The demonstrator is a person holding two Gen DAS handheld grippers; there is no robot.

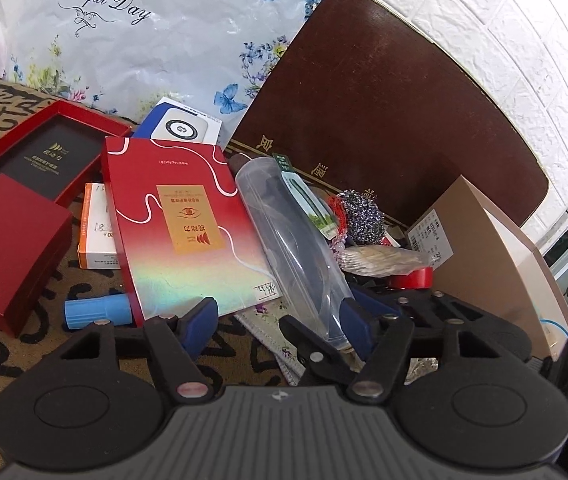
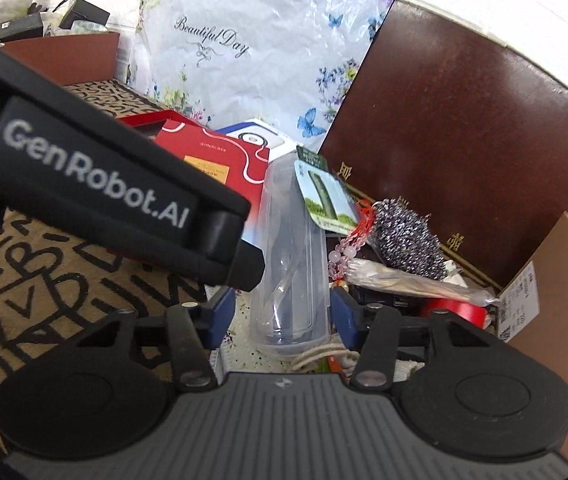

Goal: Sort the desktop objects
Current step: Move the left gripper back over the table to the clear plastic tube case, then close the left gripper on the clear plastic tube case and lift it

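Note:
A clear plastic case (image 1: pixel 287 240) lies lengthwise amid desk clutter, with a green carded item (image 1: pixel 303 196) leaning on it. My left gripper (image 1: pixel 280 316) is open, and its blue pads straddle the near edge of a flat red box (image 1: pixel 176 216) and the case's near end. In the right wrist view the clear case (image 2: pixel 289 264) lies between my right gripper's open pads (image 2: pixel 282 312), its near end just inside them. The left gripper's black body (image 2: pixel 96 184) crosses that view at upper left.
An open red box (image 1: pixel 40 148), a shut dark red box (image 1: pixel 12 248), an orange-white carton (image 1: pixel 96 232) and a blue cylinder (image 1: pixel 96 310) lie left. A metal scourer (image 2: pixel 407 236), pink beads (image 2: pixel 343 252), red tape (image 2: pixel 455 312), a brown board (image 2: pixel 463 128) and a cardboard box (image 2: pixel 555 300) crowd the right.

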